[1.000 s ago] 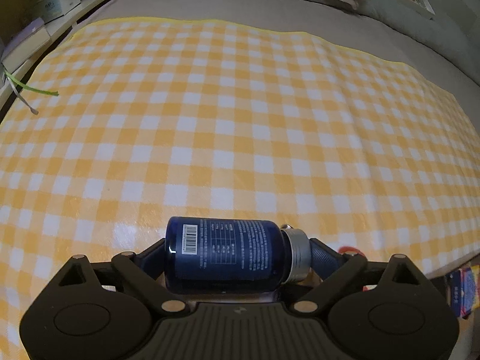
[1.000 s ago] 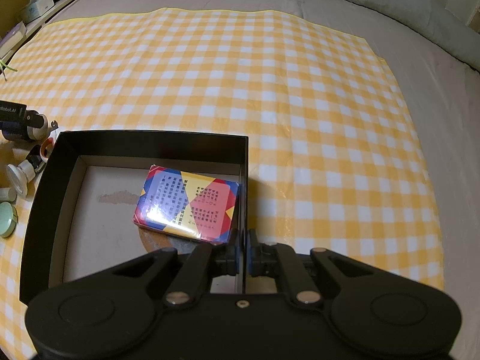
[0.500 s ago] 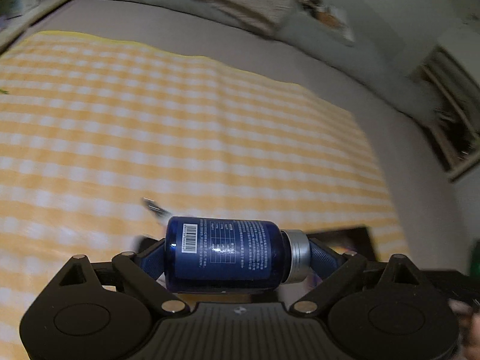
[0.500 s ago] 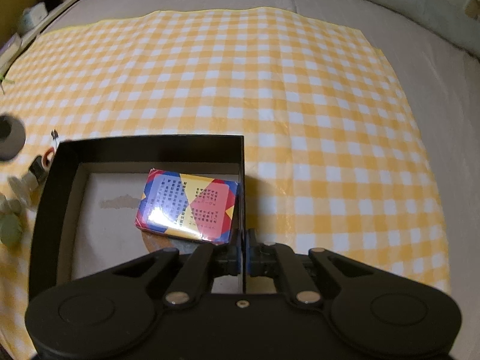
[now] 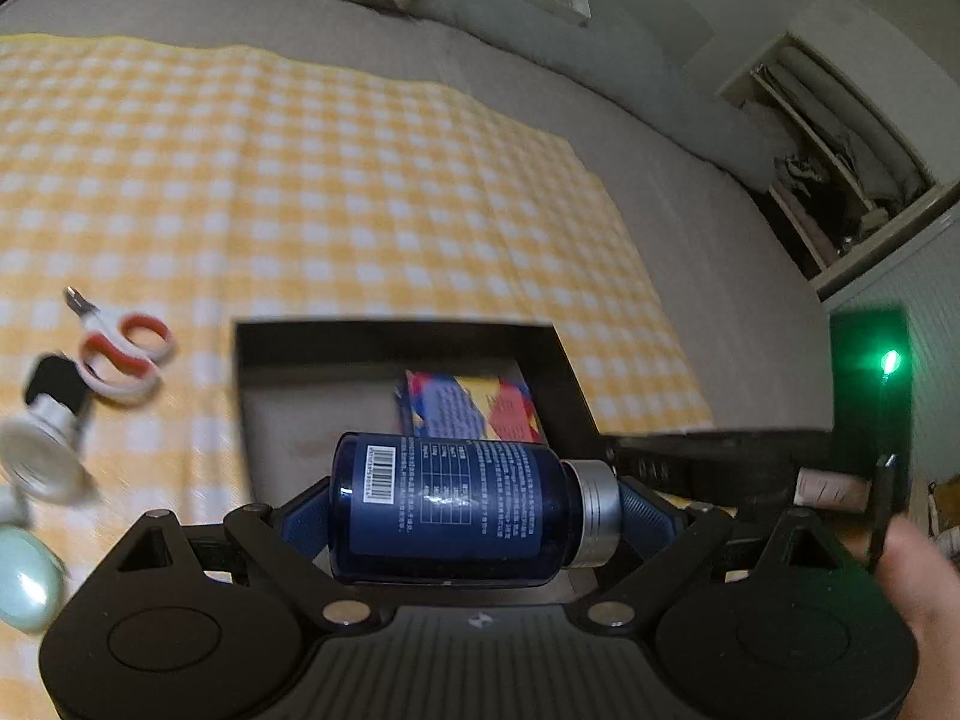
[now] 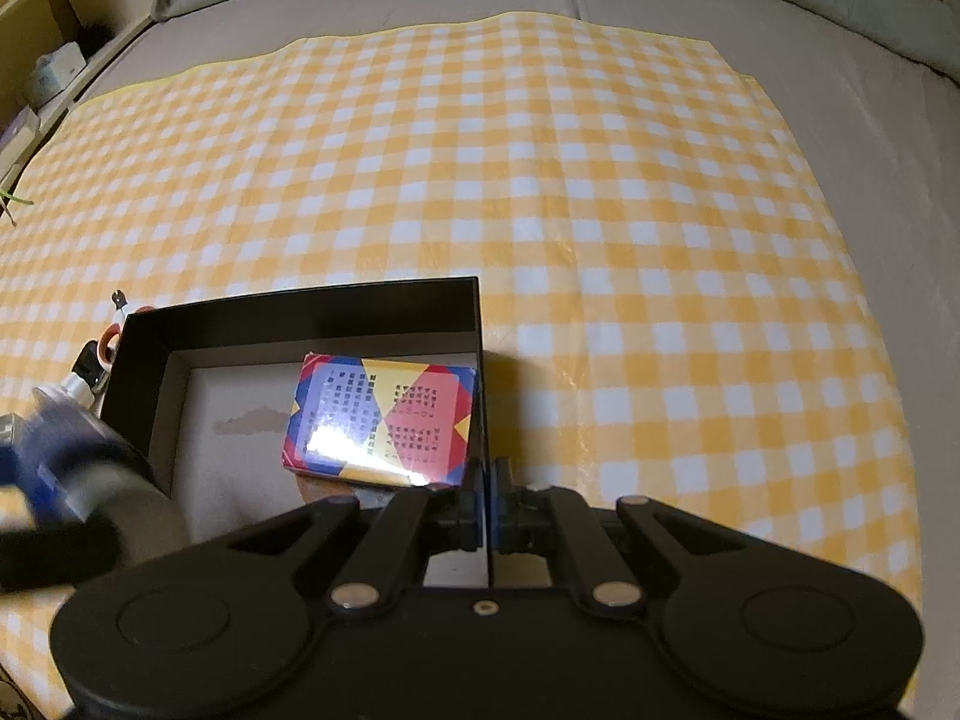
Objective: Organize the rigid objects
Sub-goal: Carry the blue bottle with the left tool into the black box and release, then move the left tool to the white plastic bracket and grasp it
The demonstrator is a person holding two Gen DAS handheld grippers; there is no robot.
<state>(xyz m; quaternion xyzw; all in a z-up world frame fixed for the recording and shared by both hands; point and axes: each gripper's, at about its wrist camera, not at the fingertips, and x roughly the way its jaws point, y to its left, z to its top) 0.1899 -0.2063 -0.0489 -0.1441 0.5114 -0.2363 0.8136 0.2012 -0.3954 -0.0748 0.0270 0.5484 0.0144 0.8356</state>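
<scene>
The left gripper (image 5: 474, 507) has its jaws clamped endwise on a dark blue labelled bottle with silver cap (image 5: 456, 507), ahead of which lies the black open box (image 5: 390, 330); the right gripper (image 6: 487, 501) has its jaws pinching that box's right wall.

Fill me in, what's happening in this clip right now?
A person is tidying loose items into a black box on a checked cloth. The left hand-held gripper holds a blue bottle sideways, end to end between its fingers, just above the box. The right hand-held gripper is clamped on the box's right wall, steadying it. A colourful card box already lies inside; scissors and other small items remain on the cloth.
</scene>
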